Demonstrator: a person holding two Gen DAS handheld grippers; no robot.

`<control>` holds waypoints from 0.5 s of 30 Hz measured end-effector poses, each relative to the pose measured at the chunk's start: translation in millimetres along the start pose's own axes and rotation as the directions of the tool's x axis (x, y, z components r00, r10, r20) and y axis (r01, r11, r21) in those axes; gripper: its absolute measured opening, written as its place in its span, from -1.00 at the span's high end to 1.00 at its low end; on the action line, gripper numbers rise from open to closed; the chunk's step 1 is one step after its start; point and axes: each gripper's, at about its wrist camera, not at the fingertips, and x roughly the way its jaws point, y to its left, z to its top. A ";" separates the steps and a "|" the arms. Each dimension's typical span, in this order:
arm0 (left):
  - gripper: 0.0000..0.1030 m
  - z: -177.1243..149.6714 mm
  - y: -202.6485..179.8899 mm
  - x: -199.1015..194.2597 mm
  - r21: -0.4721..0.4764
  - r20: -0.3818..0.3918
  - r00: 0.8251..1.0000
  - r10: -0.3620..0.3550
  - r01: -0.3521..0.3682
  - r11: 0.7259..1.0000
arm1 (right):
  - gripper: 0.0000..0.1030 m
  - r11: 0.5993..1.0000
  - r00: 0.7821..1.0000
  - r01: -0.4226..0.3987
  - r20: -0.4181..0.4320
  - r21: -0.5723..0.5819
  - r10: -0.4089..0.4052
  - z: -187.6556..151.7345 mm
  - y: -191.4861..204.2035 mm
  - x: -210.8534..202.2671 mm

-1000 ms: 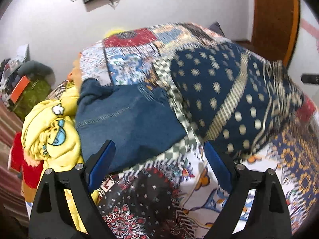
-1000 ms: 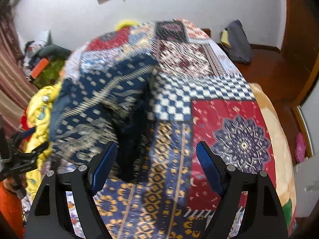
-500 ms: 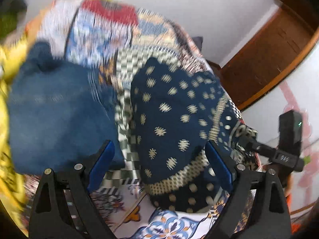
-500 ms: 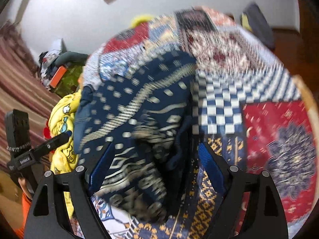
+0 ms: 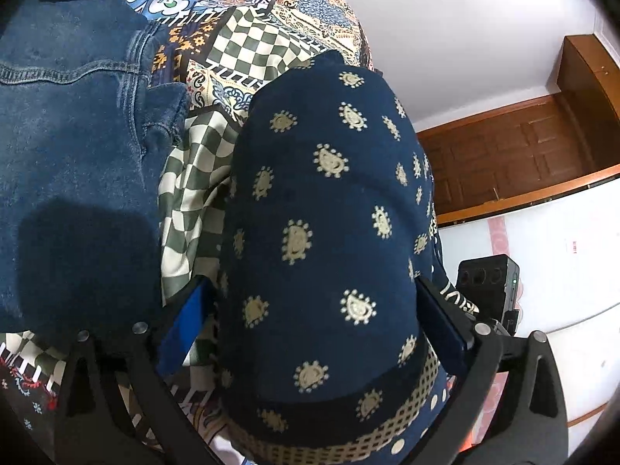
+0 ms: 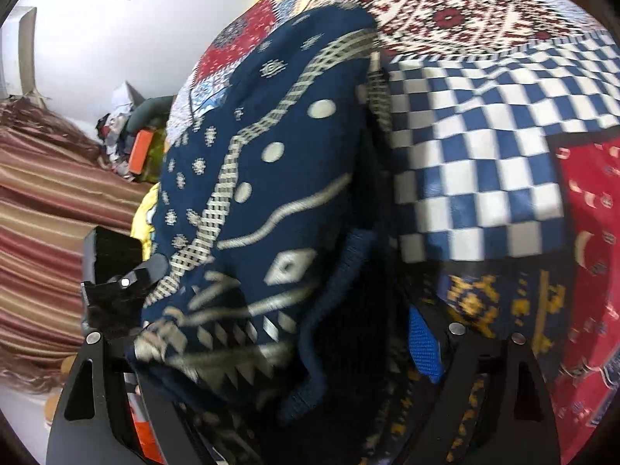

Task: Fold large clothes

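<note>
1. We see the main risk in the bulk between the fingers: the navy patterned sweater sits as a thick bundle inside the left gripper, so a closing squeeze could catch several layers at once and drag the fold crooked.
2. A second risk, in our judgement, is catching the patchwork bedspread beneath, since its checkered cloth lies rumpled just left of the left gripper's blue pad.
3. The folded blue jeans lie just beyond that left finger; a sideways sweep could push them out of shape.
4. The left gripper stands wide apart, 1 finger on each side of the sweater; the cloth fills the gap and seems to touch both pads, yet nothing is pinched.
5. The right gripper also stands spread, with the sweater's ribbed edge heaped between its fingers. Its left pad is hidden under the knit, so we cannot tell whether that pad touches cloth; the blue right pad shows beside the bundle.
6. The right view is blurred, which suggests motion; a hurried grip here may miss the hem.
7. The sweater lies on the bedspread directly ahead of both grippers, which face each other across it.
</note>
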 end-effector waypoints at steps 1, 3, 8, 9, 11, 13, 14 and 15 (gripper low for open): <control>-0.96 -0.2 -1.9 1.3 0.004 -0.003 1.000 -0.003 0.003 1.000 | -0.57 1.000 1.000 0.001 0.003 0.002 -0.001 0.5 2.6 -0.2; -0.86 -1.5 -9.1 1.6 0.023 -0.003 1.000 0.017 -0.017 1.000 | -0.39 1.000 1.000 -0.007 0.005 0.010 0.007 -1.4 5.2 0.1; -0.50 -8.2 -32.4 -10.5 0.105 0.009 0.999 0.048 -0.049 0.993 | 0.21 0.999 0.999 -0.029 0.036 0.026 0.028 -3.8 15.2 -11.9; -0.46 -9.5 -37.2 -15.7 0.117 0.016 0.999 0.049 -0.050 0.992 | 0.30 0.999 0.999 -0.034 0.039 0.015 0.033 -4.9 20.9 -15.5; -0.38 -10.3 -45.9 -27.8 0.136 0.037 0.998 0.054 -0.059 0.989 | 0.34 1.000 0.999 -0.027 0.043 -0.009 0.027 -5.7 32.3 -17.2; -0.36 -9.1 -55.1 -44.6 0.152 0.074 0.995 0.060 -0.070 0.986 | 0.35 0.999 0.999 -0.004 0.044 -0.051 0.006 -5.2 52.1 -16.2; -0.36 -8.2 -60.1 -55.6 0.164 0.096 0.994 0.058 -0.074 0.984 | 0.36 0.997 0.999 0.006 0.049 -0.073 -0.003 -5.3 64.3 -15.3; -0.36 -7.3 -63.1 -65.8 0.175 0.113 0.992 0.057 -0.076 0.982 | 0.36 0.996 0.999 0.007 0.054 -0.085 -0.002 -4.3 72.9 -14.2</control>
